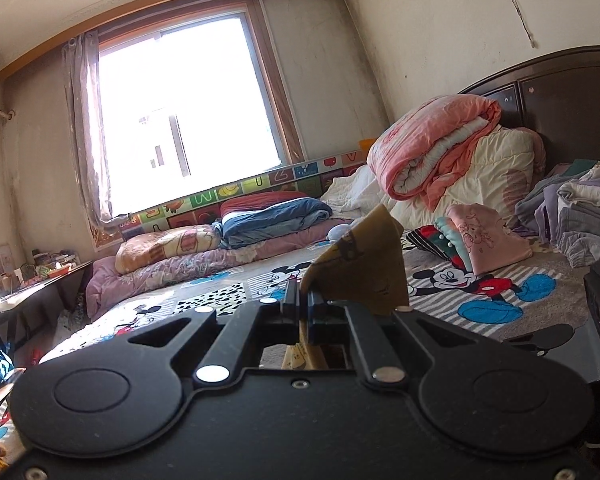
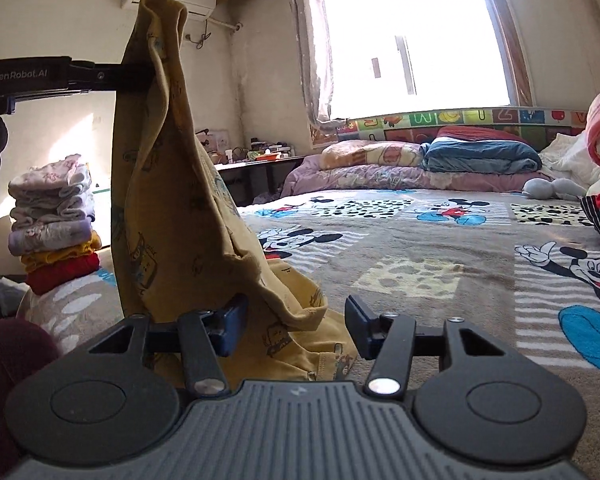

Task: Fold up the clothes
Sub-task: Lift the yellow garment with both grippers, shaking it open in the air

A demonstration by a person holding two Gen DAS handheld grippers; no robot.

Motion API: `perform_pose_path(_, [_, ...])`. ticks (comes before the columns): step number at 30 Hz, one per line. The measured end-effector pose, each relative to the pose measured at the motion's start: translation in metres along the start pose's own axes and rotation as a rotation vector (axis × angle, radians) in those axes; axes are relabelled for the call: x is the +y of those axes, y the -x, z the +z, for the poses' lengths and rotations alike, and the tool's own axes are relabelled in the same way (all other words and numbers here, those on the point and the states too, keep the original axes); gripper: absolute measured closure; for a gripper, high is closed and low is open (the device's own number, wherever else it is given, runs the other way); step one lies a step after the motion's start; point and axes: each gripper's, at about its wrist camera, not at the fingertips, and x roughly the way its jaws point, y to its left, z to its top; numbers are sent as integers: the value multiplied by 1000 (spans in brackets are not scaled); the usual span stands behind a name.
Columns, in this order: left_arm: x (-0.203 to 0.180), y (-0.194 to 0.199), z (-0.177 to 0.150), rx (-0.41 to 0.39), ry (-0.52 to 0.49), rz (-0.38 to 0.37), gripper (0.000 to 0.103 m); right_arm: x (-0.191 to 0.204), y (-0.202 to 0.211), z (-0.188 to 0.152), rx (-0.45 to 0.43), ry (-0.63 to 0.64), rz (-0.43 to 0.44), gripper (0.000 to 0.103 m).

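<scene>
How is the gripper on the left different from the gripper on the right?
The left gripper is shut on the yellow garment, while the right gripper is open and holds nothing. The left gripper is lifted high, so the garment hangs down from it; the right gripper sits low by the bed blanket, with the garment's hem in front of its fingers. Both are black with two fingers.

Mustard printed garment (image 2: 168, 200) hangs lifted, hem apparently pooled on bed.
</scene>
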Motion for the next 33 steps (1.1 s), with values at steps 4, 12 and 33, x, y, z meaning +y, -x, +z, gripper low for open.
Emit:
perform_pose_path(4, [4, 3, -9, 20, 17, 1, 101, 4, -9, -2, 13, -16, 15, 63])
perform_pose_path(12, [5, 5, -17, 41, 43, 0, 101, 3, -25, -11, 35, -78, 50, 98])
perform_pose_path(33, [30, 47, 19, -72, 232, -127, 101, 8, 109, 90, -299, -61, -69, 99])
